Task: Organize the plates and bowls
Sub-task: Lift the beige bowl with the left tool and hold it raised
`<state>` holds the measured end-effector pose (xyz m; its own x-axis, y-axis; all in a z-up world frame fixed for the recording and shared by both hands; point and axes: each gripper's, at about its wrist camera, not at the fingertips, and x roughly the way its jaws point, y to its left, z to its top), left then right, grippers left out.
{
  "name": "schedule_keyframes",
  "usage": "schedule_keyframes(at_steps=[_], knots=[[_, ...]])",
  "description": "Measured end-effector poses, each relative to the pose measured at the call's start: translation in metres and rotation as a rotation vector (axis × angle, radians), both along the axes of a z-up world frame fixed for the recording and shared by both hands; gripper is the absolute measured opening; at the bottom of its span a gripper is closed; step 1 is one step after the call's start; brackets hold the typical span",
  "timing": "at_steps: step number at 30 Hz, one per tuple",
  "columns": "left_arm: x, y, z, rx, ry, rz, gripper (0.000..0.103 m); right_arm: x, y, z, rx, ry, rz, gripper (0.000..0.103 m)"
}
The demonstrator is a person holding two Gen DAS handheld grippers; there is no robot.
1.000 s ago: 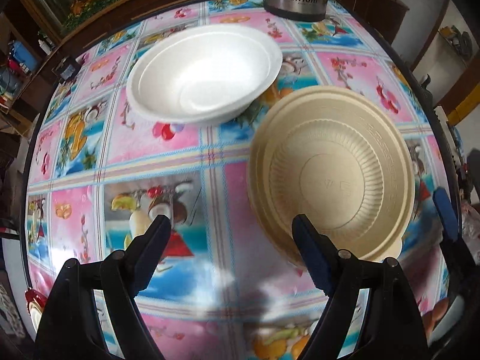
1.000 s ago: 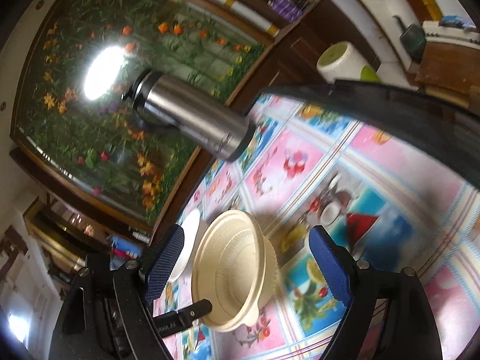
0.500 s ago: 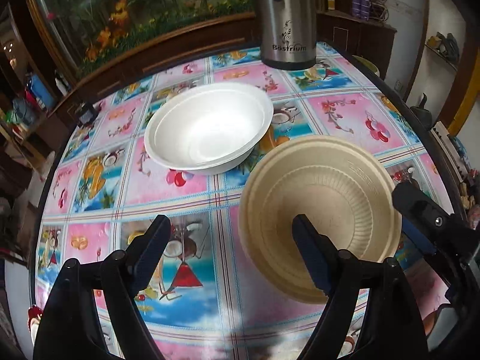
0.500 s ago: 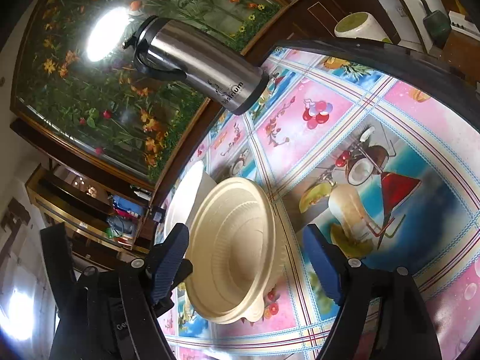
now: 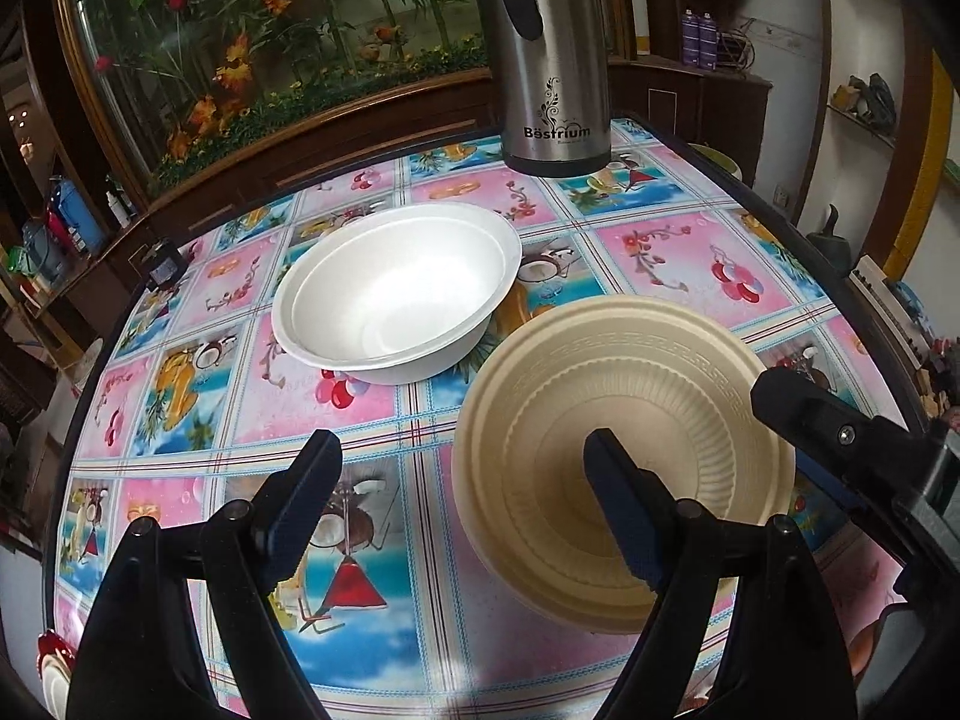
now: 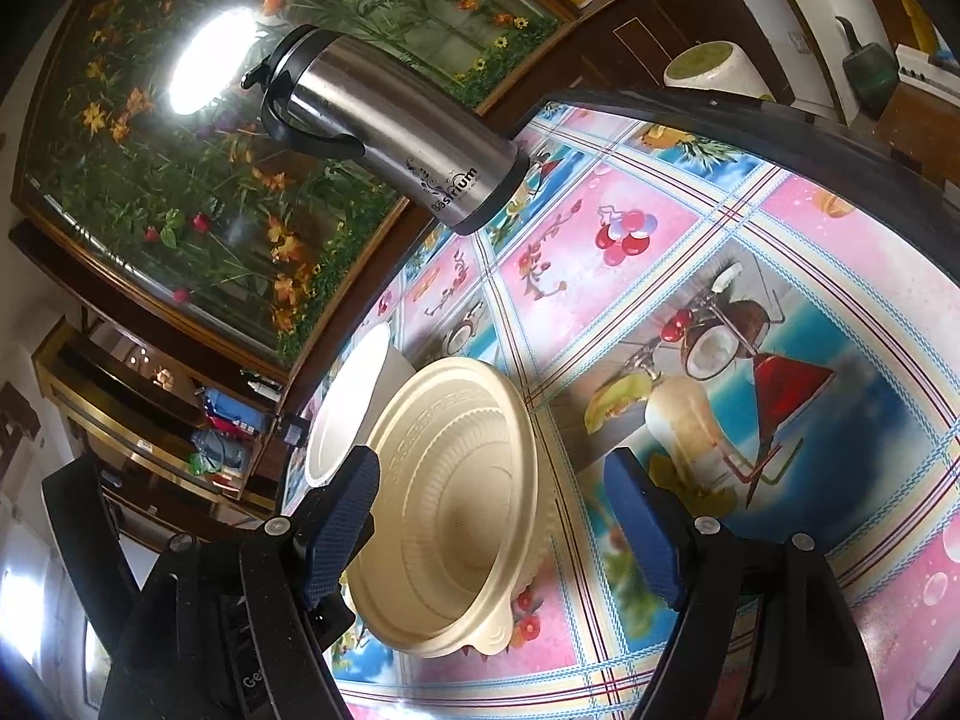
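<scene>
A beige ribbed bowl (image 5: 654,396) stands on the flowered tablecloth (image 5: 198,372), with a white bowl (image 5: 396,294) just behind it to the left. My left gripper (image 5: 462,498) is open. Its right finger hangs over the beige bowl's inside and its left finger over the cloth, so the bowl's left rim lies between them. My right gripper (image 6: 489,528) is open around the beige bowl (image 6: 456,510), and its pads do not press on it. One of its fingers (image 5: 798,408) shows at the bowl's right rim. The white bowl (image 6: 342,420) shows edge-on behind.
A tall steel flask (image 5: 552,60) stands at the table's far edge, past the white bowl. Behind it runs a wood-framed panel of plants (image 5: 270,48). A white and green pot (image 6: 714,66) stands off the table. The dark table rim (image 5: 780,210) curves round on the right.
The left wrist view has tipped up, bringing the flask and the back wall into view. The right gripper has closed in on the beige bowl from the right, and its jaws have narrowed slightly.
</scene>
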<state>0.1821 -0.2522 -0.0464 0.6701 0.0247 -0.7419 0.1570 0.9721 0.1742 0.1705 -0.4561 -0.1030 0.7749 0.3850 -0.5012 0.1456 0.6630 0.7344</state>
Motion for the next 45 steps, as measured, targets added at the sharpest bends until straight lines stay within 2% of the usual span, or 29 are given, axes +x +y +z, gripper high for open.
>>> schedule_keyframes(at_steps=[10, 31, 45], knots=[[0.002, 0.000, -0.005, -0.019, -0.007, -0.004, 0.083, 0.004, 0.004, -0.002, -0.029, 0.011, 0.007, 0.074], [0.006, 0.000, -0.012, -0.048, 0.000, -0.013, 0.083, 0.006, 0.007, -0.004, -0.061, 0.026, 0.006, 0.071], [0.010, 0.003, -0.017, -0.066, 0.007, -0.015, 0.083, 0.011, 0.011, -0.007, -0.098, 0.042, 0.018, 0.063]])
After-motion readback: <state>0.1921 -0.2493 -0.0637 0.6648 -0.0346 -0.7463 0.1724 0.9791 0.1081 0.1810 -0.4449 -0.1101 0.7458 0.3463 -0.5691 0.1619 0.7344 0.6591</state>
